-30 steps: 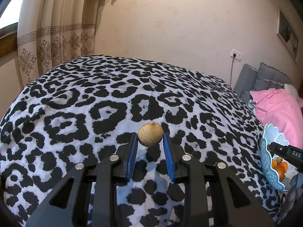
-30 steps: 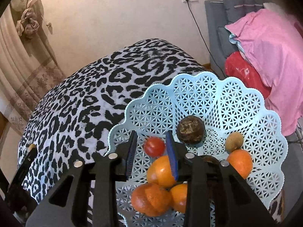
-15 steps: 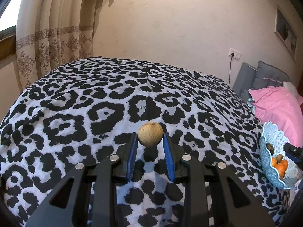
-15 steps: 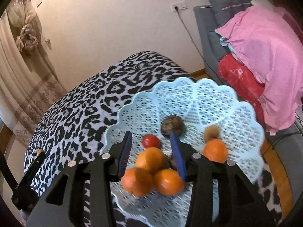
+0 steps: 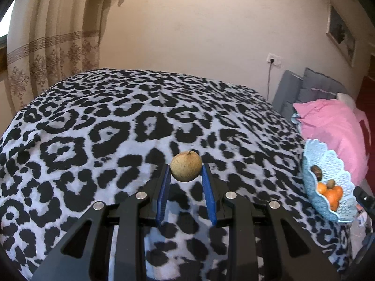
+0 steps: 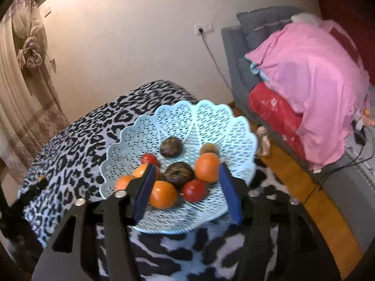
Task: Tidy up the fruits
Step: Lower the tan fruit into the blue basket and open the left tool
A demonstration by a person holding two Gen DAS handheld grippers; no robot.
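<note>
Right gripper (image 6: 185, 187) has drawn back from the basket (image 6: 211, 117), jaws now wide; left gripper (image 5: 186, 175) still clamps a brown fruit (image 5: 186, 170)

- The left gripper (image 5: 186, 178) is built from matte black angular linkage arms, with triangular cut-outs seen at 7 and 5 o'clock of the frame.
- Four round silver screw heads are set across its arms.
- Its two fingers (image 5: 164, 194) are faced with flat blue pads.
- The right gripper (image 6: 185, 187) is made of the same black frame, with silver screws and ribbed blue pads (image 6: 229, 194).
- No cables, sleeves or skin are seen.
</note>
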